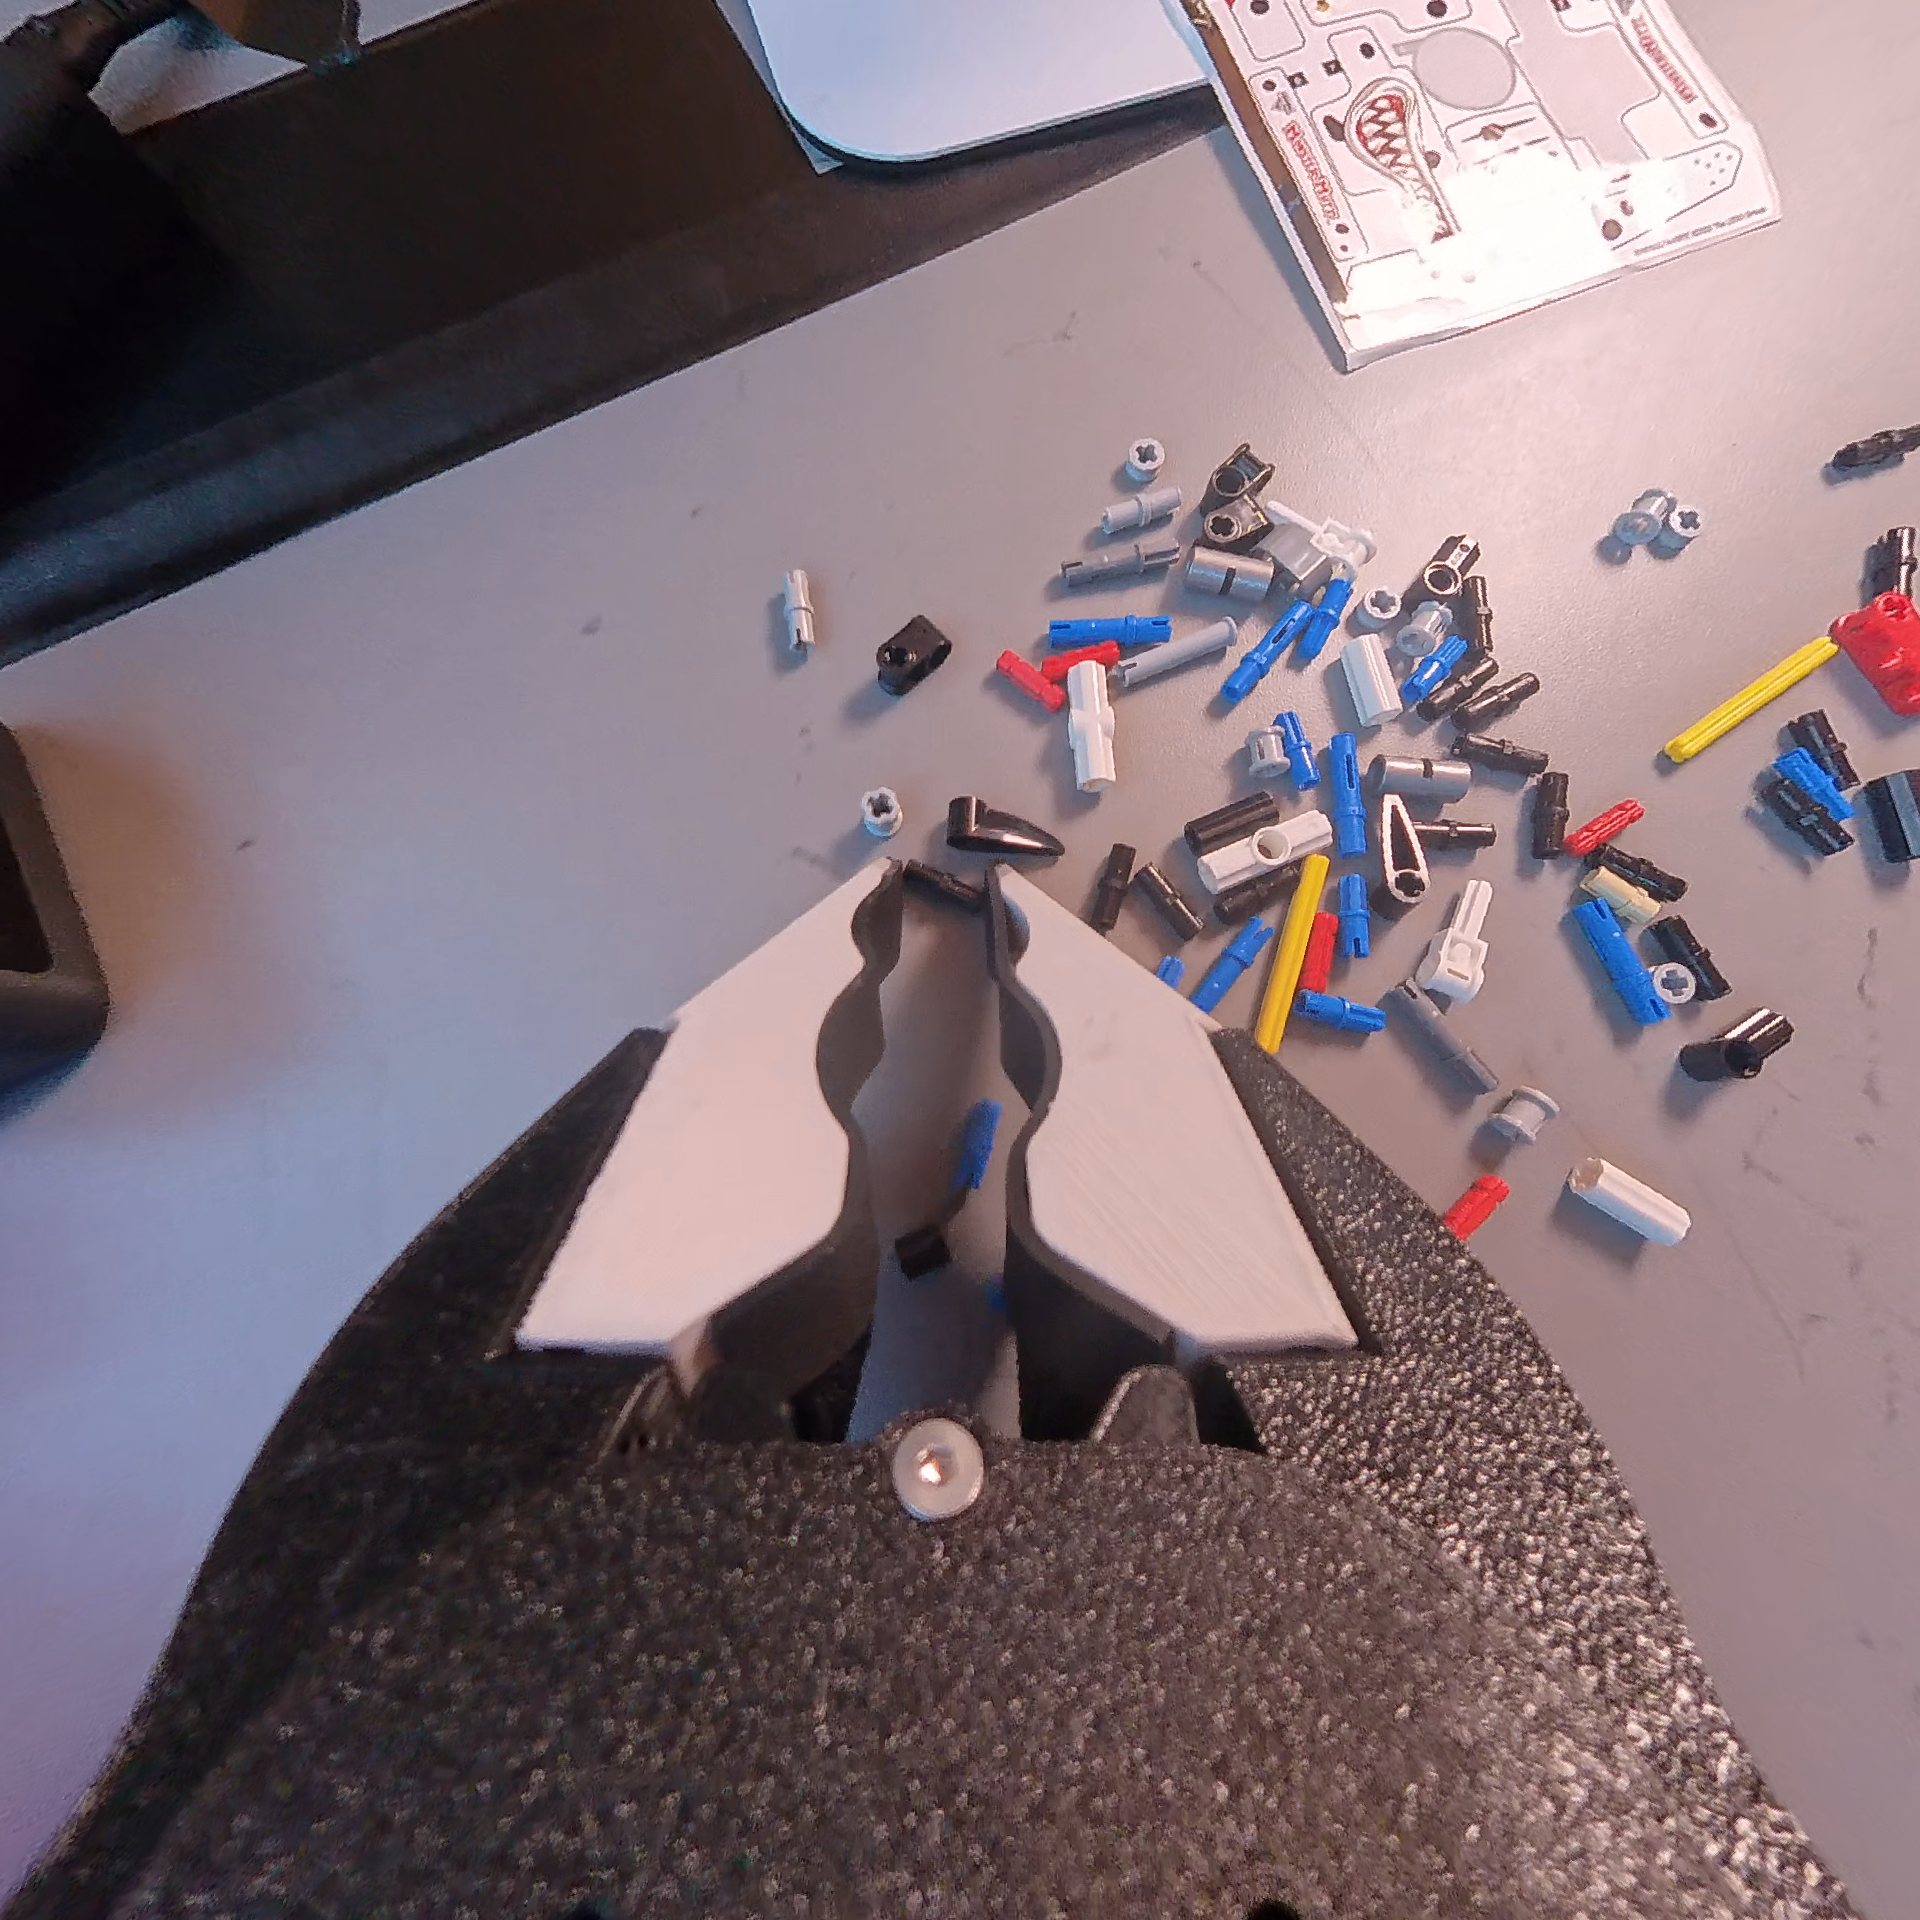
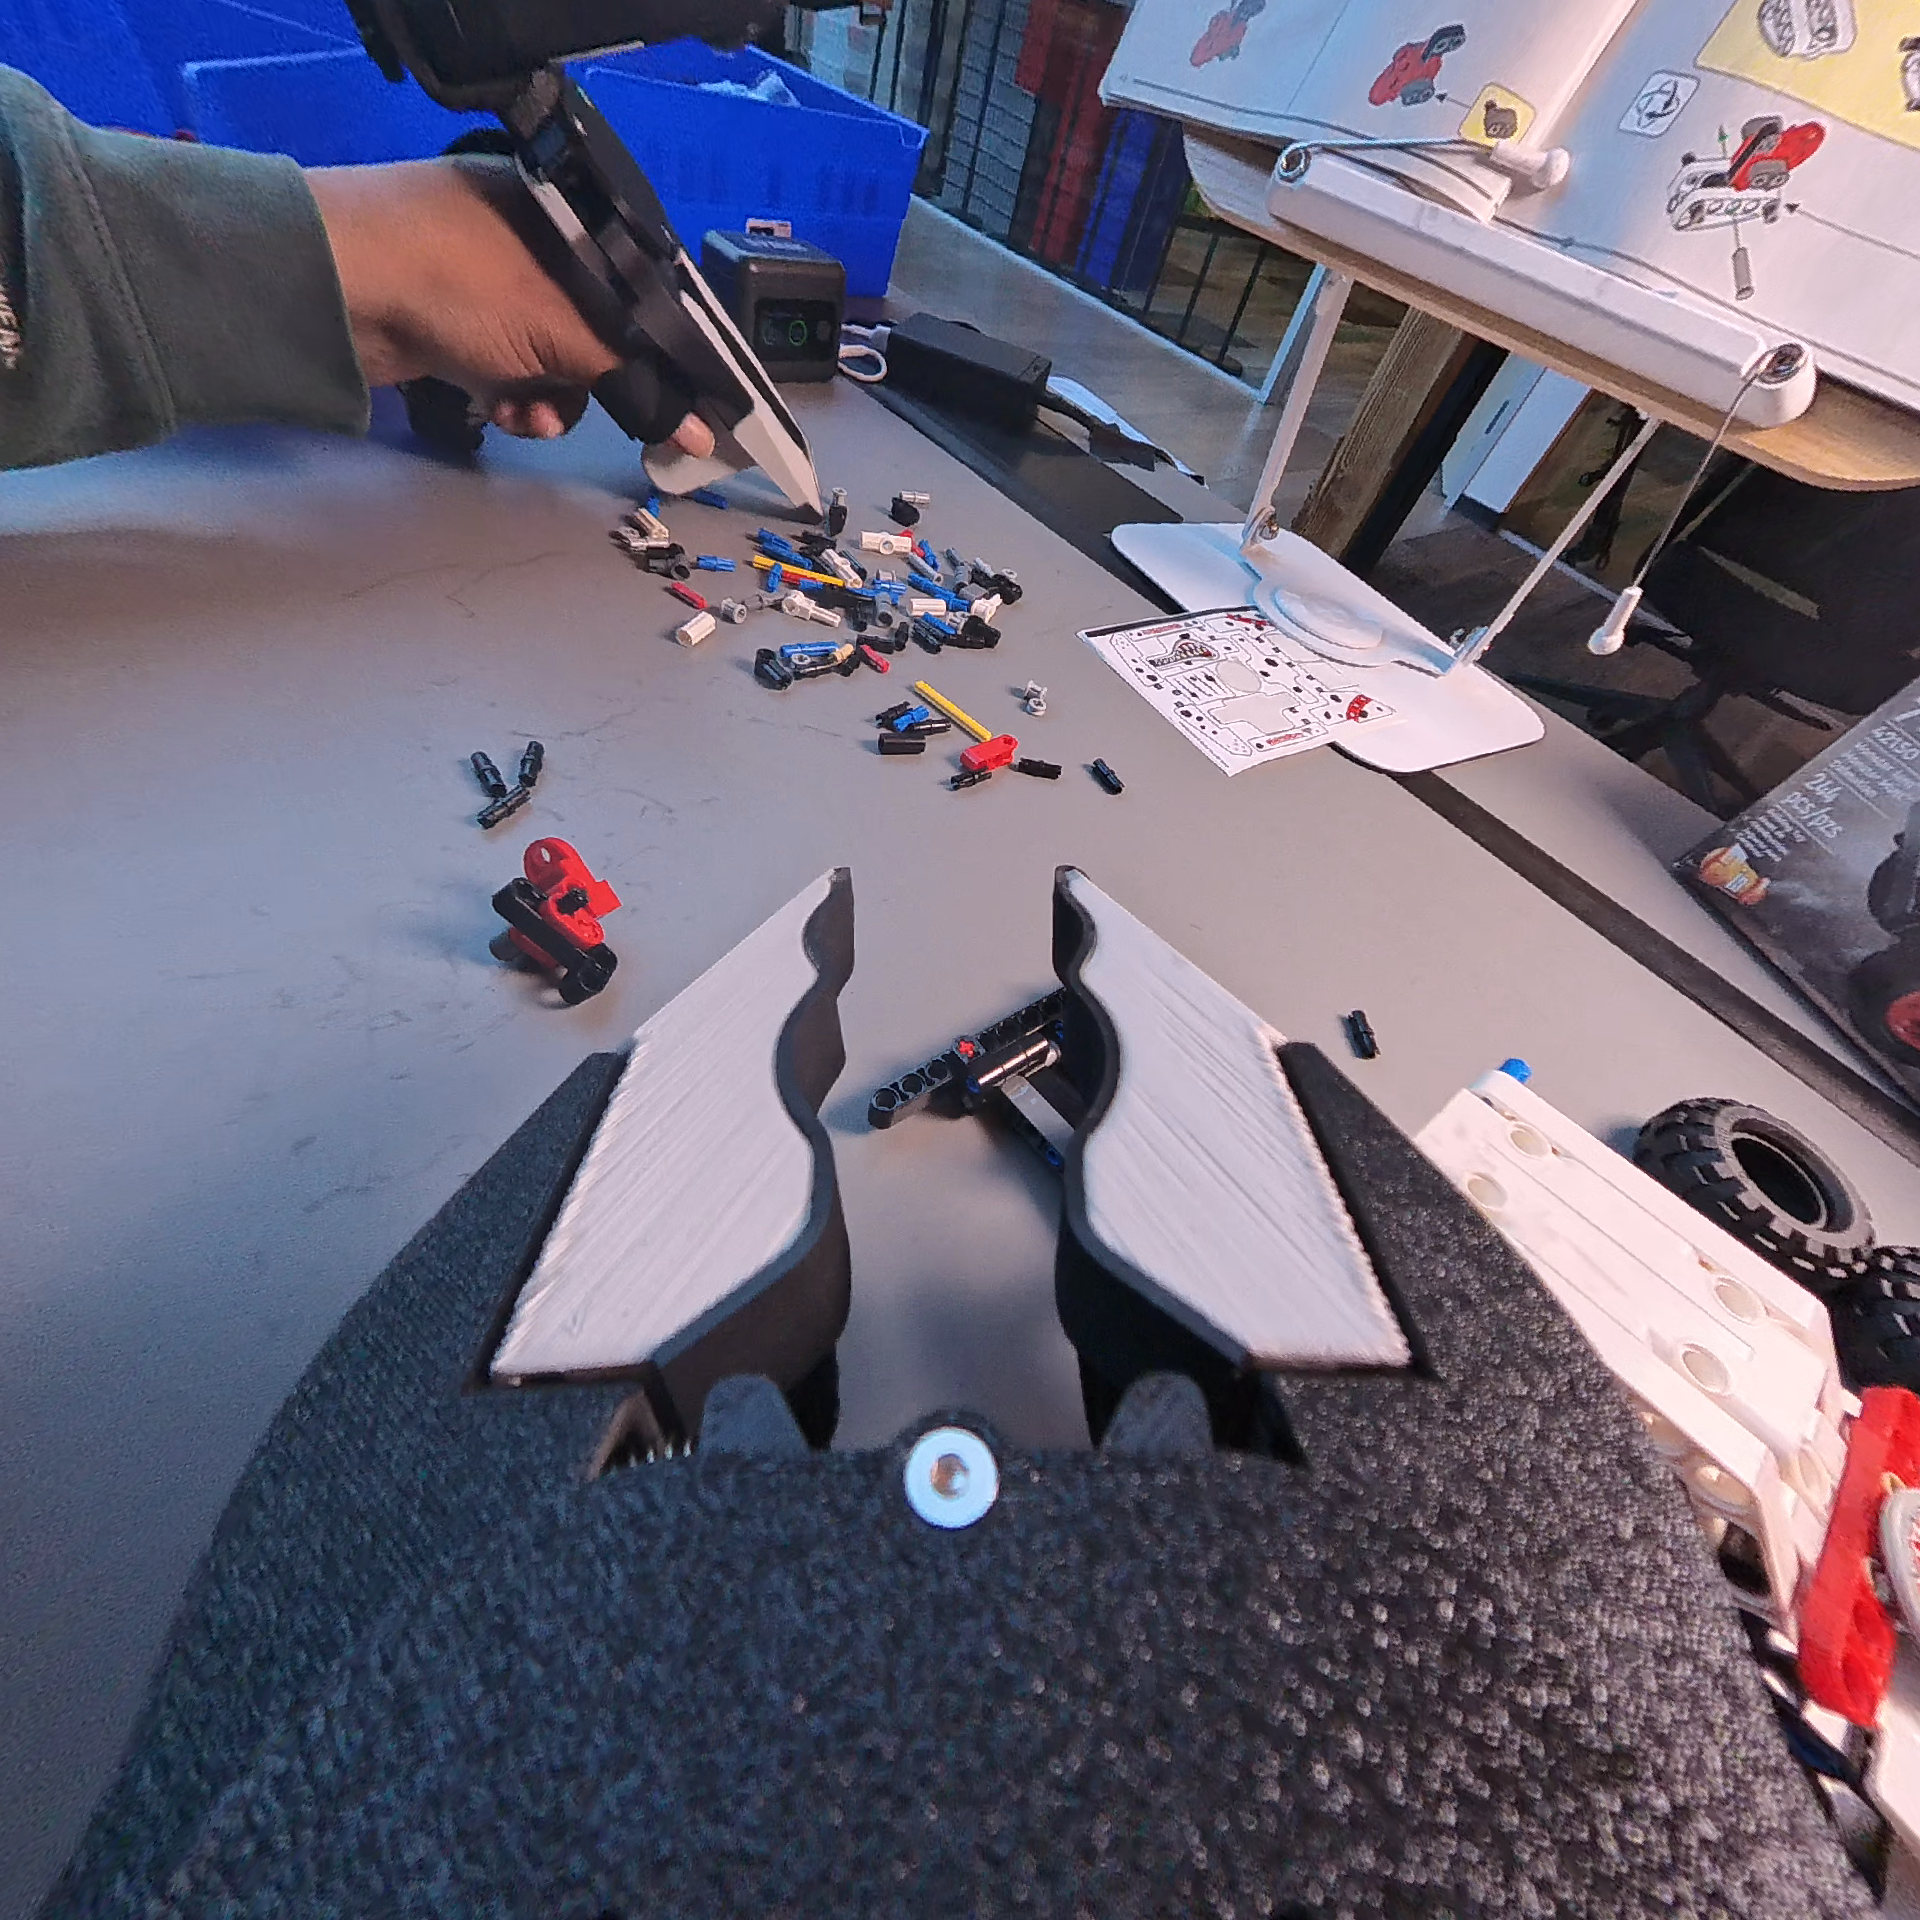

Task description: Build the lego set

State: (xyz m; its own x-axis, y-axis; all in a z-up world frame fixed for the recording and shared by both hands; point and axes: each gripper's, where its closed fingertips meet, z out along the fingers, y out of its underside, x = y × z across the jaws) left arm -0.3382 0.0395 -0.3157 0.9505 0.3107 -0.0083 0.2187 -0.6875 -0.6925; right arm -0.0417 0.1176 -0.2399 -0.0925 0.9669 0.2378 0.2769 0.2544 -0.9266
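The left tool (image 1: 940, 883) pinches a small black pin (image 1: 940, 885) from the far pile; the right tool (image 2: 954, 914) hangs released over the black frame (image 2: 977, 1070), ready.

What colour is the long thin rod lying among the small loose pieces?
Yellow; left wrist view.

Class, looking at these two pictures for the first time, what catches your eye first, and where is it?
A bright scatter of small pins lies mid-table, with the left hand-held gripper pinching a black pin at its edge. Nearer, the open right hand-held gripper hovers over a black beam assembly.
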